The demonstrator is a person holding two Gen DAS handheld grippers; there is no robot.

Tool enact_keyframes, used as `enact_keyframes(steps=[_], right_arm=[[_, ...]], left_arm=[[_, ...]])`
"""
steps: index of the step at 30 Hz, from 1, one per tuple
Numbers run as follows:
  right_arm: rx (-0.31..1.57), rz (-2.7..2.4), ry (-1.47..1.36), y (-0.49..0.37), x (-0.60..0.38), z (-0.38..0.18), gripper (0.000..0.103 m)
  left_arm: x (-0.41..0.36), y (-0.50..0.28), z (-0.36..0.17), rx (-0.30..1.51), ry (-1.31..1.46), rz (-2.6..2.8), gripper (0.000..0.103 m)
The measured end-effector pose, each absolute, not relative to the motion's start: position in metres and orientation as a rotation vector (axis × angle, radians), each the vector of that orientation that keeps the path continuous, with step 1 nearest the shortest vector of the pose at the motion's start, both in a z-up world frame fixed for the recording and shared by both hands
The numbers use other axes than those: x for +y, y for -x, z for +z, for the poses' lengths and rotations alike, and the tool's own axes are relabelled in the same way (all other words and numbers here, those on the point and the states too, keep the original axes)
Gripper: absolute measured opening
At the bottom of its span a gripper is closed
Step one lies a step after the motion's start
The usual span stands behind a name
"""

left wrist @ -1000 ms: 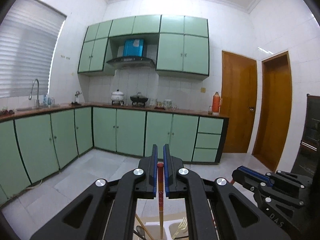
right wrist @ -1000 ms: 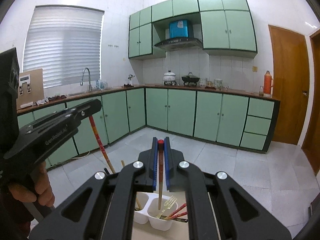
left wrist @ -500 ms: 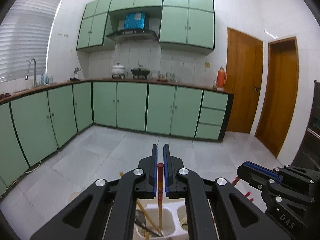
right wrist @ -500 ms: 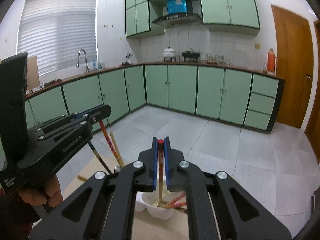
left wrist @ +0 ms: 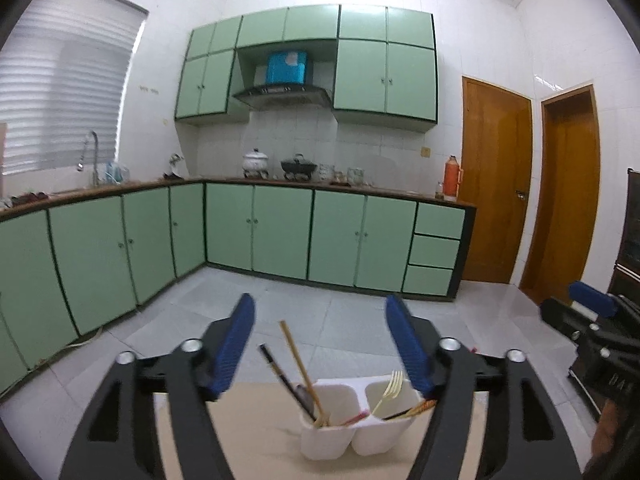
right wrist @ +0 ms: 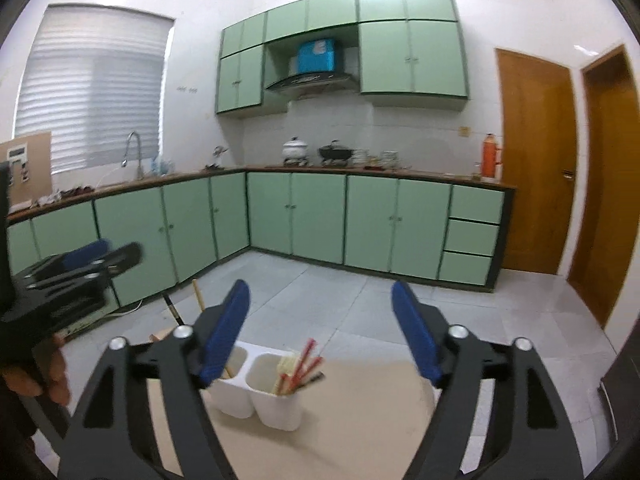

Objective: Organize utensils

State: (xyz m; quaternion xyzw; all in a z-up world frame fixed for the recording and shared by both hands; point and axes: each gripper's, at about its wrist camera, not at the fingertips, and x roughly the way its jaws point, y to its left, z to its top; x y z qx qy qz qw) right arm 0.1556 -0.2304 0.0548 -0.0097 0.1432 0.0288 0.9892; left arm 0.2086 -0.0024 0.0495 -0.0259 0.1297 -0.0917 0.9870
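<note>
A white two-compartment utensil holder [left wrist: 352, 432] stands on a tan table [left wrist: 256, 432]. Its left compartment holds a tan chopstick [left wrist: 300, 364], a dark chopstick [left wrist: 280, 376] and a red one. Its right compartment holds a pale fork [left wrist: 392, 384] and red chopsticks. My left gripper [left wrist: 320, 348] is open and empty, above and just behind the holder. My right gripper [right wrist: 320, 332] is open and empty above the holder [right wrist: 260, 396], where red chopsticks [right wrist: 302, 364] and the fork stick out of the right compartment. Each gripper shows at the edge of the other's view.
The table's far edge drops to a grey tiled floor [right wrist: 360, 304]. Green cabinets [left wrist: 280, 236] line the far and left walls. Two wooden doors [left wrist: 496, 208] stand at the right. A hand [right wrist: 36, 376] holds the left gripper's handle.
Both grippers were shut on a red chopstick each; now both are open and empty, with red chopsticks resting in the holder. Both views have pulled back and up.
</note>
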Motion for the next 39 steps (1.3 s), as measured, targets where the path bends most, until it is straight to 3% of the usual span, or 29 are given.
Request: enact_keyframes(steps=[4,12,24,39], right_arm=[[0.283,0.013,-0.007,-0.123,-0.246,0.047,0.089],[0.342,0.005,-0.041,-0.075,-0.256,0.021,0.098],[0.436,0.037,-0.060,-0.039,-0.248,-0.002,0.098],[0.409,0.137,-0.049,-0.017,-0.218,0.022,0.098]], left_arm=[[0.009,-0.175,0.048,0.260,0.060,-0.150,0.083],[0.015,-0.125,0.030,0.304,0.066,-0.119,0.097],[0.010,-0.077,0.013,0.363,0.024,-0.142,0.097],[0.001,-0.042,0.018,0.350,0.000,-0.176,0.097]])
